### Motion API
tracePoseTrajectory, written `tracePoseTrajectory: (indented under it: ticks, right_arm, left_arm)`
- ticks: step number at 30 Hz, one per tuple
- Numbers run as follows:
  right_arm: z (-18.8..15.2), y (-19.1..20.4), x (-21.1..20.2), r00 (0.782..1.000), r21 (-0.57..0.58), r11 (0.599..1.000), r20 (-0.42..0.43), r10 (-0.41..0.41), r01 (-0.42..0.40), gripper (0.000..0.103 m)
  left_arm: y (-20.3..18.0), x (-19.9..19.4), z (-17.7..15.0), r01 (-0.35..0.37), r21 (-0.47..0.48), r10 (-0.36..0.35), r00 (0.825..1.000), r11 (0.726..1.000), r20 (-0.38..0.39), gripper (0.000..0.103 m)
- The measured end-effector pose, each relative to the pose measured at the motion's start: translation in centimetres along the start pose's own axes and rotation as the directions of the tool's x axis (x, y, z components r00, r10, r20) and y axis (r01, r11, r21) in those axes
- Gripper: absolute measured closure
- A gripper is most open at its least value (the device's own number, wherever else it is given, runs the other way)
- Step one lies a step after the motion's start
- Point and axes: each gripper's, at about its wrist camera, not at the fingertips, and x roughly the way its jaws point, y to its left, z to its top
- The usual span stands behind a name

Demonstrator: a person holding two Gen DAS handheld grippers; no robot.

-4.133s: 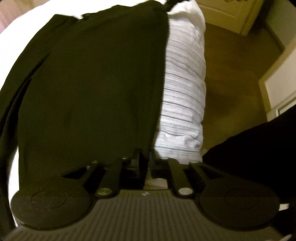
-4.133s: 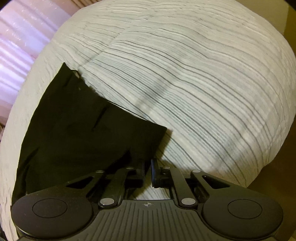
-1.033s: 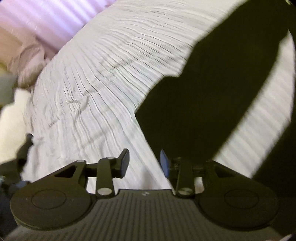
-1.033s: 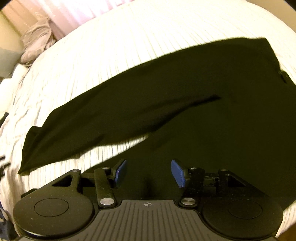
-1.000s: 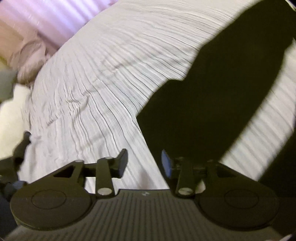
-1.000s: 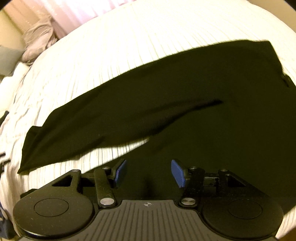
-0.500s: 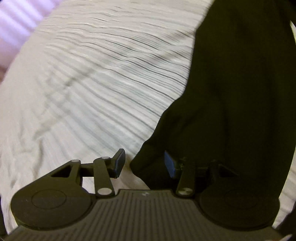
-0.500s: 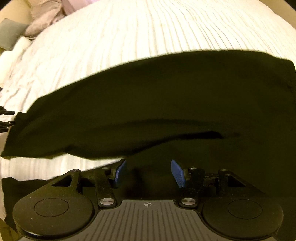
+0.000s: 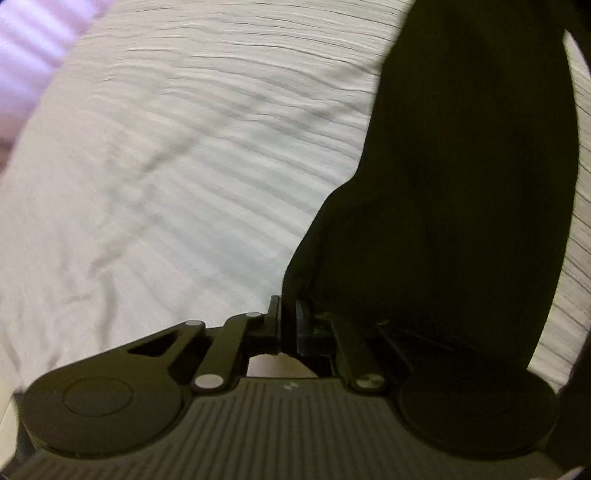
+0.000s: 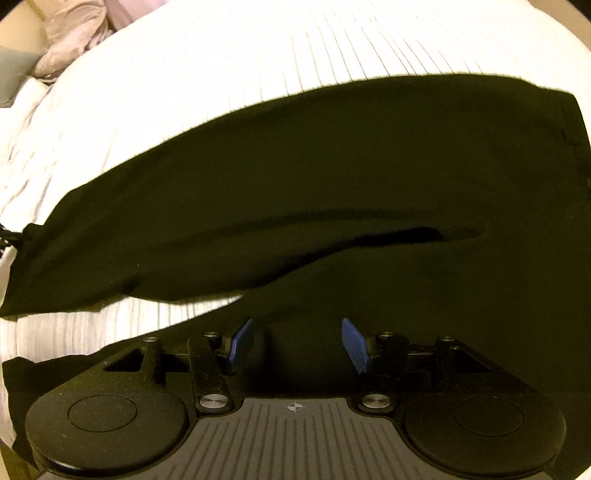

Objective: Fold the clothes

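Left fingers: left gripper [image 9: 287,323] is pinched nearly shut, and the edge of the black garment [image 9: 461,192] runs right into the slit between the pads, so it looks clamped on the fabric.
Right fingers: right gripper [image 10: 297,345] sits with its blue pads [image 10: 355,345] a moderate way apart, nothing pressed between them, just dark cloth lying underneath.
Garment: black garment [image 10: 332,177] stretches ahead of the right fingers and off to both sides; from the left fingers it runs forward and to the right.
Bed: white striped bedspread [image 9: 166,166] fills everything left of the left fingers.
Far corner: crumpled pale bedding [image 10: 74,33] way up left of the right fingers.
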Motion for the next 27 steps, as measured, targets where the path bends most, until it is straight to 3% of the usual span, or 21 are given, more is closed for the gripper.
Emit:
tracePoseTrajectory:
  ticks: [4, 8, 11, 12, 16, 19, 23, 26, 27]
  right_arm:
    - [0.0, 0.2, -0.1, 1.000, 0.011, 1.000, 0.015, -0.001, 0.001, 0.046]
    - [-0.4, 0.7, 0.2, 1.000, 0.007, 1.000, 0.011, 0.001, -0.001, 0.046]
    - [-0.7, 1.1, 0.6, 1.000, 0.001, 1.000, -0.005, 0.005, -0.005, 0.046]
    - [-0.8, 1.3, 0.6, 1.000, -0.001, 1.000, -0.008, 0.007, -0.007, 0.046]
    - [-0.7, 1.8, -0.3, 1.000, -0.011, 1.000, 0.020, 0.021, -0.021, 0.046]
    - [-0.8, 1.2, -1.0, 0.999, 0.027, 1.000, 0.039, 0.008, -0.009, 0.046]
    - [-1.9, -0.6, -2.2, 0.997, 0.179, 0.984, 0.069, -0.038, 0.025, 0.046]
    - [-3.6, -1.4, -3.3, 0.988, 0.264, 0.958, 0.068, -0.135, 0.113, 0.044]
    - [-4.3, -1.6, -3.8, 0.984, 0.285, 0.948, 0.063, -0.169, 0.145, 0.036]
  left_arm:
    - [1.1, -1.8, -1.5, -0.105, -0.075, 0.104, 0.994, 0.992, -0.017, 0.100]
    - [0.0, 0.4, -1.2, -0.155, -0.100, 0.147, 0.986, 0.983, -0.078, 0.100]
    - [-0.9, 3.2, -0.7, -0.203, -0.099, 0.186, 0.970, 0.974, -0.155, 0.098]
    - [-1.1, 3.9, -0.9, -0.239, -0.091, 0.219, 0.957, 0.967, -0.188, 0.098]
    - [-0.1, 3.4, -2.2, -0.301, -0.207, 0.249, 0.937, 0.931, -0.246, 0.093]
    - [0.1, 0.4, -3.4, -0.306, -0.343, 0.240, 0.945, 0.888, -0.223, 0.085]
    - [-2.5, -5.0, -4.4, -0.258, -0.523, 0.200, 0.966, 0.812, -0.166, 0.081]
    - [-6.6, -8.4, -4.7, -0.203, -0.611, 0.162, 0.979, 0.765, -0.124, 0.073]
    - [-8.0, -9.5, -4.8, -0.184, -0.638, 0.150, 0.983, 0.748, -0.108, 0.070]
